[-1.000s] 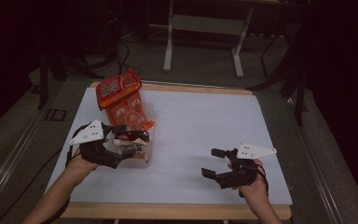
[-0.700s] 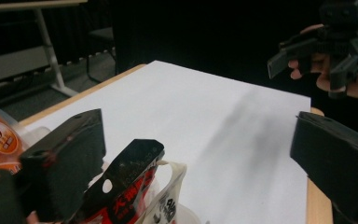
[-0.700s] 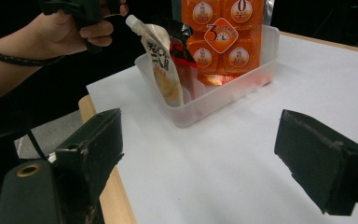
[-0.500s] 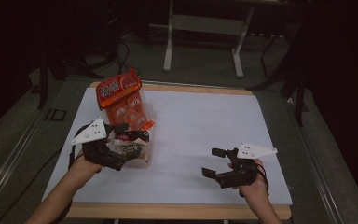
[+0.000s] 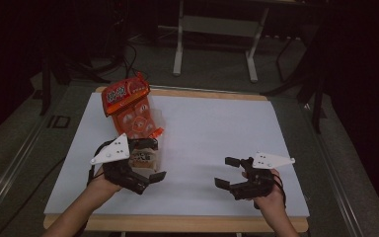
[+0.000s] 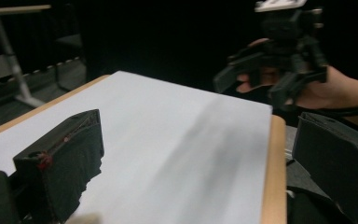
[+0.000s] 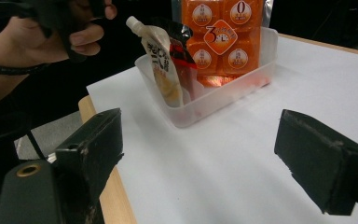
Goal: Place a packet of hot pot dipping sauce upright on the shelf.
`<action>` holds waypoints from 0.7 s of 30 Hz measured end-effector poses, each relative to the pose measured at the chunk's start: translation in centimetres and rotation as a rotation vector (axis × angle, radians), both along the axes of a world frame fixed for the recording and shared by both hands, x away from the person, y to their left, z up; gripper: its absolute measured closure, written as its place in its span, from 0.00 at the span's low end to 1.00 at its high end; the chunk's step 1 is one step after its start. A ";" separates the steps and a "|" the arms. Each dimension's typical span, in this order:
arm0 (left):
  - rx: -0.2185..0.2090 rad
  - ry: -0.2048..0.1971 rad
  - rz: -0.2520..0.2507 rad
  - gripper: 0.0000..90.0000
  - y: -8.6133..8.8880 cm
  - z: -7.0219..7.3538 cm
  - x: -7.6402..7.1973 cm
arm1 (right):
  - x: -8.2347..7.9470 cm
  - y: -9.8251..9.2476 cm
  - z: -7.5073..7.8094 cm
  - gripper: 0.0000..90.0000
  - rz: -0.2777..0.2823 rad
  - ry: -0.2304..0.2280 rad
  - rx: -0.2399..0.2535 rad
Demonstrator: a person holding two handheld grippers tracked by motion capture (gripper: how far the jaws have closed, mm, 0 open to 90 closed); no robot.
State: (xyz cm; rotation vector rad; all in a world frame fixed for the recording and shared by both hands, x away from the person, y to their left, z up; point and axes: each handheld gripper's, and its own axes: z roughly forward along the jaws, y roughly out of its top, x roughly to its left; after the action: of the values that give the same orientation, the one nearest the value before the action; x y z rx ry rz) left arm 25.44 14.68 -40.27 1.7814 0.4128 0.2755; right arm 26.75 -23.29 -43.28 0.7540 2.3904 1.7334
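currently: left gripper (image 5: 150, 160), lower left of high view, jaws wide w/ nothing between, having just opened further, hovering just beside clear plastic tub (image 7: 214, 95). tub holds orange snack bag (image 5: 128, 106) leaning upright + pale pouch (image 7: 161, 60) + dark packet (image 7: 182, 51). right gripper (image 5: 229, 172), lower right, jaws wide, empty, well apart from tub, over white table (image 5: 217, 128).

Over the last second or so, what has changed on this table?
The left gripper has drawn back from the clear tub toward the table's near edge; its jaws have just been opening and stand wide with nothing between them. The white pouch now stands in the tub beside the orange snack pack, free of the jaws. The right gripper, open and empty, kept its place, as did the tub.
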 end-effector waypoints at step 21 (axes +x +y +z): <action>0.017 0.035 -0.108 0.03 -3.3 -2.2 -2.0 | -0.3 -0.2 -1.1 0.17 -0.018 -0.007 -0.052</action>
State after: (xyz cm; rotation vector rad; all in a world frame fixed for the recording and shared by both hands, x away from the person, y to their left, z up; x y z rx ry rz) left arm 23.44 11.35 -42.46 1.8208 0.3385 0.1718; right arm 26.47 -23.50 -44.42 0.7591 2.4061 1.6573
